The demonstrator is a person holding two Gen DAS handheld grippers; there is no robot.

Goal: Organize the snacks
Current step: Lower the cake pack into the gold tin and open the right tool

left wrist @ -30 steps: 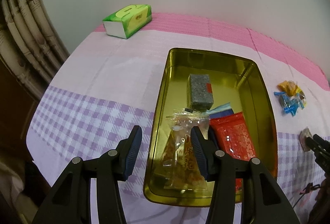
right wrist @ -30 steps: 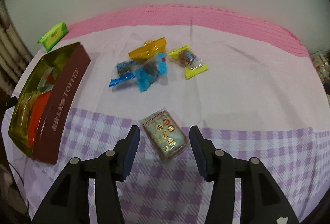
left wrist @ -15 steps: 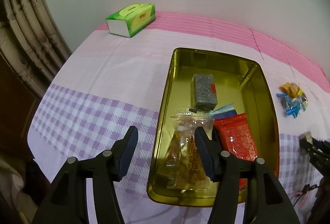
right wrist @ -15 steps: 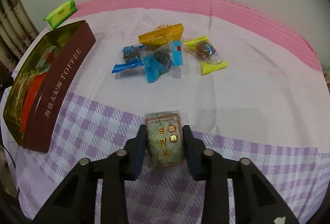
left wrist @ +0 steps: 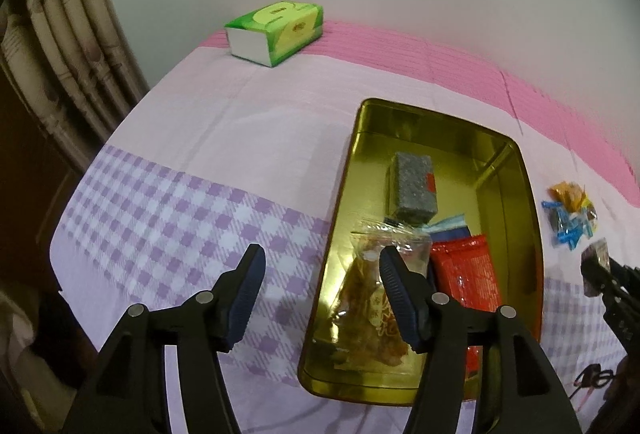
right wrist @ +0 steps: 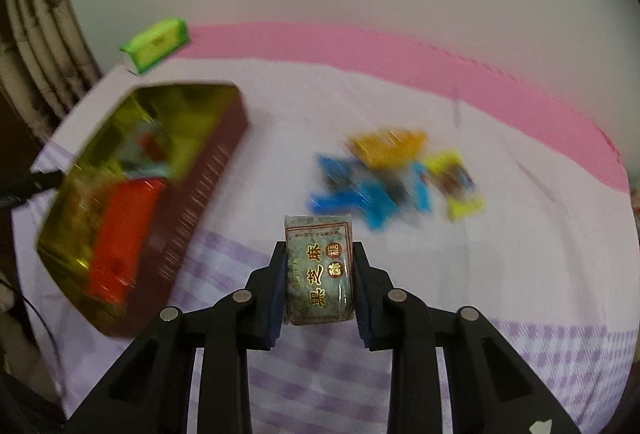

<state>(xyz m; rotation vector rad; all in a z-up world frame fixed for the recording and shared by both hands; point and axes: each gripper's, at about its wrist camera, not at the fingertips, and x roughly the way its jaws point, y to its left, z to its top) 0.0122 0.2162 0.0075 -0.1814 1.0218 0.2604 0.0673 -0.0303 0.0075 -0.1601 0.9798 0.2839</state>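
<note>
My right gripper (right wrist: 320, 252) is shut on a grey-green sesame candy packet (right wrist: 320, 282), its jaws still closing, and holds it above the checked cloth. The gold-lined tin (right wrist: 200, 170) with maroon walls lies to its left. In the left wrist view the tin (left wrist: 432, 108) holds a grey packet (left wrist: 412, 190), a red packet (left wrist: 468, 274) and a clear bag of orange snacks (left wrist: 368, 298). My left gripper (left wrist: 320, 254) hangs over the tin's left rim, jaws opening, with nothing between them. The right gripper (left wrist: 596, 270) shows at the right edge.
Several loose candies in blue, orange and yellow wrappers (right wrist: 384, 178) lie on the cloth right of the tin, also seen as a small heap (left wrist: 568, 218). A green tissue pack (left wrist: 276, 30) sits at the far left corner. A curtain (left wrist: 60, 54) hangs past the table's left edge.
The right gripper shut on the sesame candy packet, lifted it off the cloth and swung left toward the tin. The left gripper's jaws spread wider above the tin's left rim.
</note>
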